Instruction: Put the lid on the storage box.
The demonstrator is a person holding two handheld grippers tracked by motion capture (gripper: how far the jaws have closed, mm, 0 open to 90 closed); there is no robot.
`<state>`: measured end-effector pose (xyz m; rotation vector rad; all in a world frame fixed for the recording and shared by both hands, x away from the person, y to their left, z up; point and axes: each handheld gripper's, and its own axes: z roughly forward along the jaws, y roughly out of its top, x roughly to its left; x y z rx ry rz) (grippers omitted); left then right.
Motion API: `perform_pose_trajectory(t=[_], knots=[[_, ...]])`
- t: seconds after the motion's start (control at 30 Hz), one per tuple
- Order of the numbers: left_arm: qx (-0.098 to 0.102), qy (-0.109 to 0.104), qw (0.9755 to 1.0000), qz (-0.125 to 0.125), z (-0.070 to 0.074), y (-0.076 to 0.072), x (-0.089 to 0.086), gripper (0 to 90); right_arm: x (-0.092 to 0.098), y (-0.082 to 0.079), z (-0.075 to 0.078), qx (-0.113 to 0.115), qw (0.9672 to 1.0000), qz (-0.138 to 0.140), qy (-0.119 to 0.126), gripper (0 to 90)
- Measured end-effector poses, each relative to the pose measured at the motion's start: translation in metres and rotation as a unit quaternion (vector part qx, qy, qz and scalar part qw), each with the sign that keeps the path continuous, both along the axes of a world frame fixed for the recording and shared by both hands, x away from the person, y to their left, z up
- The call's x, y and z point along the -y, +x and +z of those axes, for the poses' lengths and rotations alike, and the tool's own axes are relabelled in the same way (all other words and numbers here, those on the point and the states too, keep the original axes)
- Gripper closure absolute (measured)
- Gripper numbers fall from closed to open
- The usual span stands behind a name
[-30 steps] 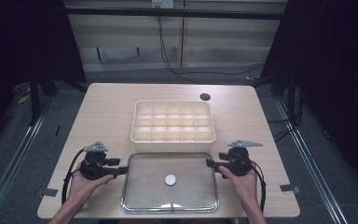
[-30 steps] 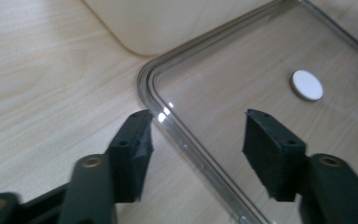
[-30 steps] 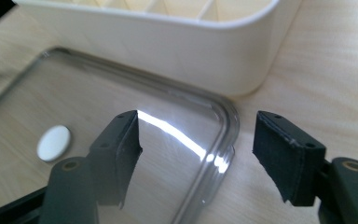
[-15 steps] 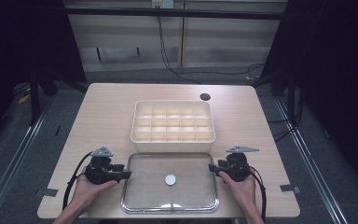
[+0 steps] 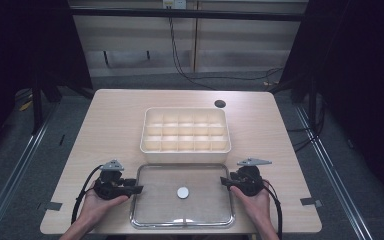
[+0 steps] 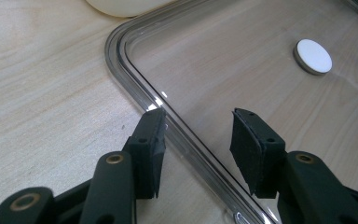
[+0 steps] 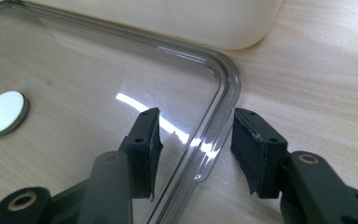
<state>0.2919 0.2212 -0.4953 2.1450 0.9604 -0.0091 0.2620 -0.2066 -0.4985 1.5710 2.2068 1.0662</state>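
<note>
A clear flat lid (image 5: 200, 212) with a white disc (image 5: 182, 192) at its middle lies on the table's near side. My left gripper (image 5: 139, 189) points at its left edge, my right gripper (image 5: 223, 181) at its right edge. In the left gripper view the left gripper (image 6: 198, 135) straddles the lid's rim (image 6: 135, 70), and its jaws have just been closing, a gap still showing. In the right gripper view the right gripper (image 7: 196, 135) straddles the rim (image 7: 223, 88) the same way, its jaws having just been closing, pads apart from the plastic.
A cream box (image 5: 186, 130) with several compartments stands just behind the lid, almost touching it. A dark round hole (image 5: 220, 104) sits in the tabletop behind the box. Bare wood lies left and right of the box.
Both pairs of jaws have narrowed around the lid's side edges. The hands have barely shifted, and the lid lies where it was.
</note>
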Motion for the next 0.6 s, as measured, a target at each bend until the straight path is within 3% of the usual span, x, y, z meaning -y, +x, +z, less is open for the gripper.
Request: perform_pose_trajectory(t=[0.13, 0.37, 0.43, 0.6], knots=[[0.0, 0.0, 1.0, 0.0, 0.0, 0.0, 0.0, 54.6, 0.003, 0.001, -0.001, -0.001, 0.9999, -0.005, 0.011, 56.0], [0.01, 0.008, 0.9999, -0.003, 0.0, -0.002, 0.002, 54.6, 0.011, 0.003, -0.004, -0.022, 0.9963, -0.04, 0.073, 58.6], [0.013, 0.009, 0.9999, -0.002, 0.0, -0.002, 0.002, 54.6, 0.012, 0.004, -0.004, -0.025, 0.9957, -0.043, 0.078, 58.7], [0.012, 0.014, 0.9998, -0.003, 0.001, -0.003, 0.002, 54.6, 0.019, 0.004, -0.006, -0.039, 0.9881, -0.061, 0.135, 59.3]])
